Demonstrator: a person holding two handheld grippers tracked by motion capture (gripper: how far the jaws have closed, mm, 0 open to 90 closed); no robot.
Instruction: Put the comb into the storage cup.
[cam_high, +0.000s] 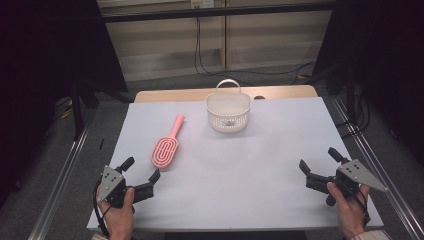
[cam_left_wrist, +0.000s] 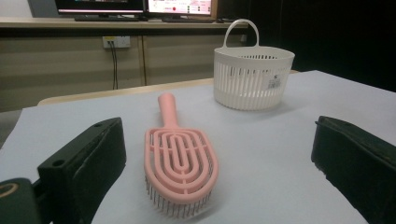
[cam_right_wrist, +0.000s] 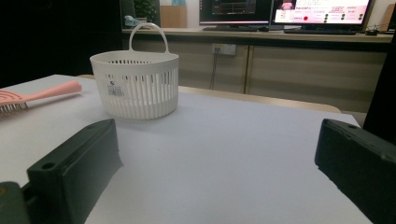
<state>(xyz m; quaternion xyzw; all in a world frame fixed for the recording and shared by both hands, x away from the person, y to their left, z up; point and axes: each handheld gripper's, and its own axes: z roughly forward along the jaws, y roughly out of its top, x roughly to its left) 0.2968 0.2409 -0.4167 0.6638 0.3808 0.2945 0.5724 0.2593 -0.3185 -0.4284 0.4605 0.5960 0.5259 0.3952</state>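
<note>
High view, your left gripper (cam_high: 142, 172) spread just short of the brush (cam_high: 167, 146), your right gripper (cam_high: 321, 159) spread, basket (cam_high: 228, 113) well beyond both.

hairbrush (cam_high: 166, 149): on the desk (cam_high: 280, 165), left of the basket (cam_high: 228, 113)
basket: far middle, behind the hairbrush

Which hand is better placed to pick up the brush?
Left. Its open tongs sit just short of the brush, facing it. The right tongs are open too, but across the table.
</note>
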